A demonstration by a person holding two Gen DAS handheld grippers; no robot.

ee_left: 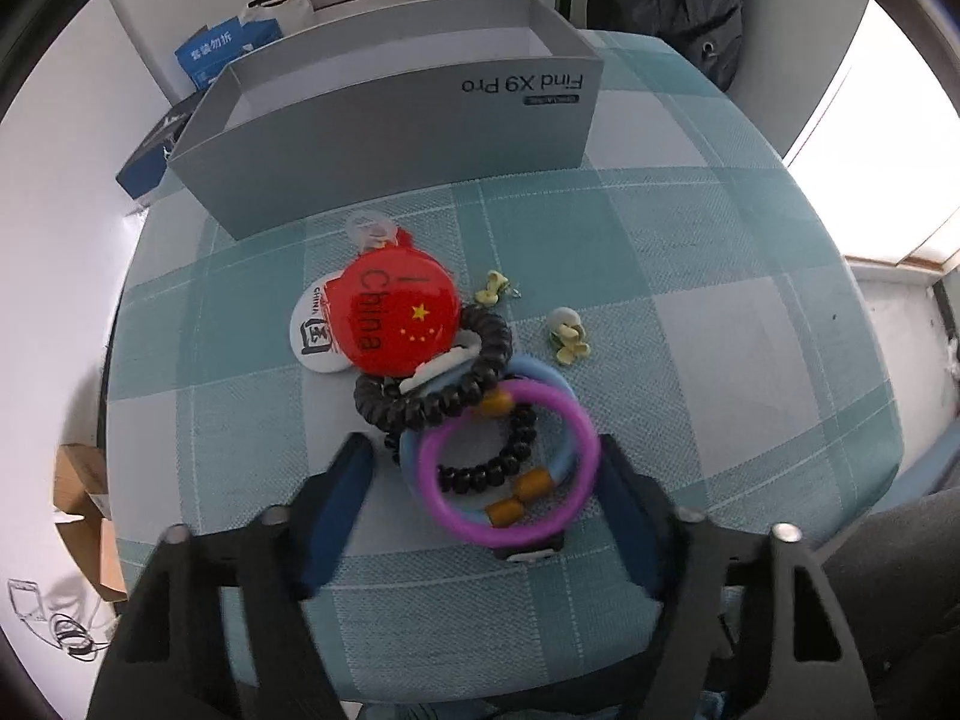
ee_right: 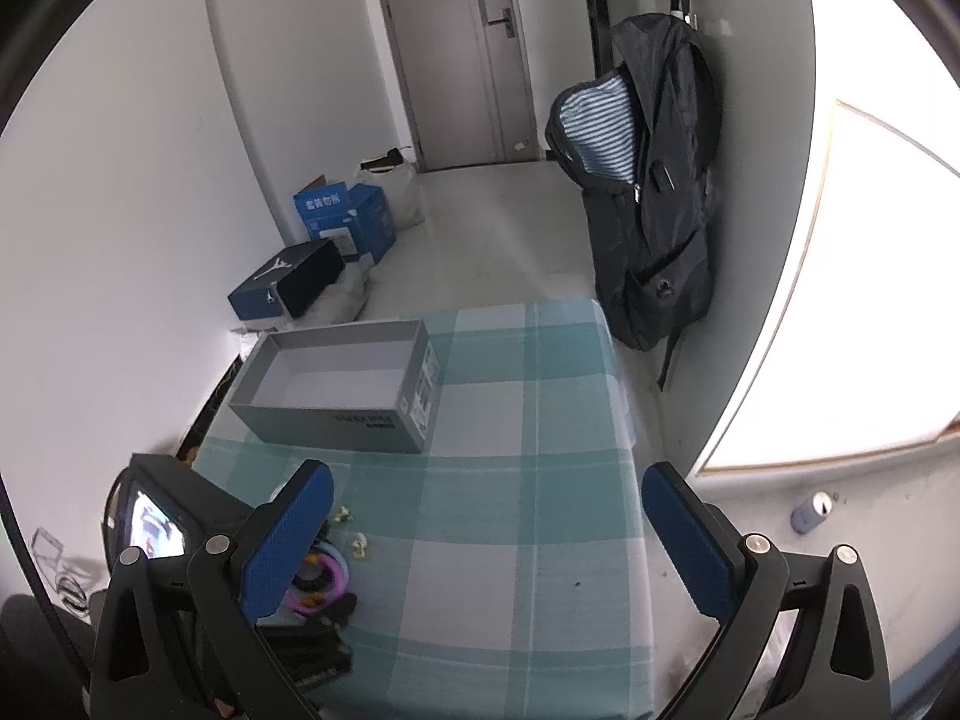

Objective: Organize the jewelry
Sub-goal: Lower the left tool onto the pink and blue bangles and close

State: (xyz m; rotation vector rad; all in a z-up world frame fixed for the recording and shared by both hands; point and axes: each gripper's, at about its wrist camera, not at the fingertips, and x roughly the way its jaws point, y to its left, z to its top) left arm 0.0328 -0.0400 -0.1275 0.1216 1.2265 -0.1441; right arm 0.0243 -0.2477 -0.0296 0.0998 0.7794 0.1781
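Note:
A jewelry pile lies on the checked cloth: a purple bangle (ee_left: 510, 468) over a blue bangle (ee_left: 543, 375), a black bead bracelet (ee_left: 498, 462), a black coil hair tie (ee_left: 432, 390), a red "China" badge (ee_left: 396, 315), a white badge (ee_left: 309, 330) and two yellow bow earrings (ee_left: 567, 336). An open grey box (ee_left: 384, 138) stands behind them. My left gripper (ee_left: 486, 468) is open, its fingers either side of the bangles. My right gripper (ee_right: 486, 510) is open and empty, held high above the table; the purple bangle (ee_right: 339, 579) shows beside its left finger.
The grey box (ee_right: 336, 414) sits at the table's far left. A dark backpack (ee_right: 648, 192) hangs past the far right corner. Blue cartons (ee_right: 348, 222) and a shoe box (ee_right: 288, 288) lie on the floor by the wall. The table edge (ee_right: 636, 480) runs along the right.

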